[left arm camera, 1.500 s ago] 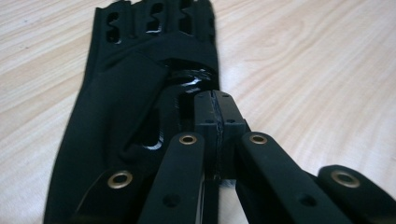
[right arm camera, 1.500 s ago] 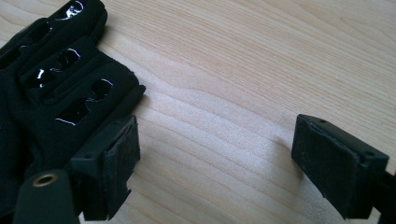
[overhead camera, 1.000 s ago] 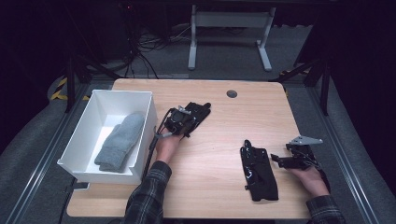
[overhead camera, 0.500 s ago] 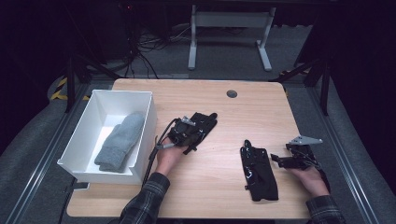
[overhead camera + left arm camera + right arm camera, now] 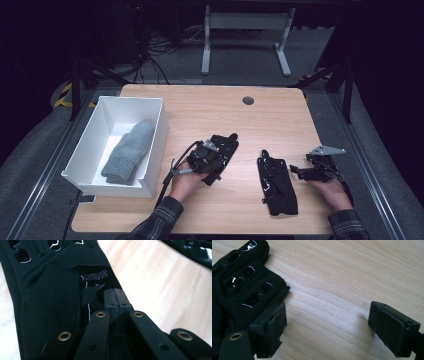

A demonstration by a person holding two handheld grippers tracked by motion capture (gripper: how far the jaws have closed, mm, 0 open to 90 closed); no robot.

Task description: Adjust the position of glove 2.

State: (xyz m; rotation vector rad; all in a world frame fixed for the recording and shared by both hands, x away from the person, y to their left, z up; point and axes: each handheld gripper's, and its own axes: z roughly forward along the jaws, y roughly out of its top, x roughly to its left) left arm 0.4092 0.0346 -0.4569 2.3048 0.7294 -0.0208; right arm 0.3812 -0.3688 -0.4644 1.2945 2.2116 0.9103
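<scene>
High view. My left hand-held gripper [image 5: 220, 152] rests on the tabletop [image 5: 200, 105] with a black glove [image 5: 227, 145] under its tip, placed, I judge, so the glove can be dragged across the wood. The second black glove [image 5: 276, 184] lies flat between my hands; my right hand-held gripper [image 5: 300, 171] waits just beside it. The white bin [image 5: 150, 145] at left holds a grey mitten [image 5: 127, 152].

Left gripper view. My jaws stand fully closed, pads together, pinching the fabric of the black glove [image 5: 57, 287].

Right gripper view. My jaws stand wide apart over bare wood, holding nothing; the left pad [image 5: 274, 327] sits at the edge of the second black glove [image 5: 242, 282].
</scene>
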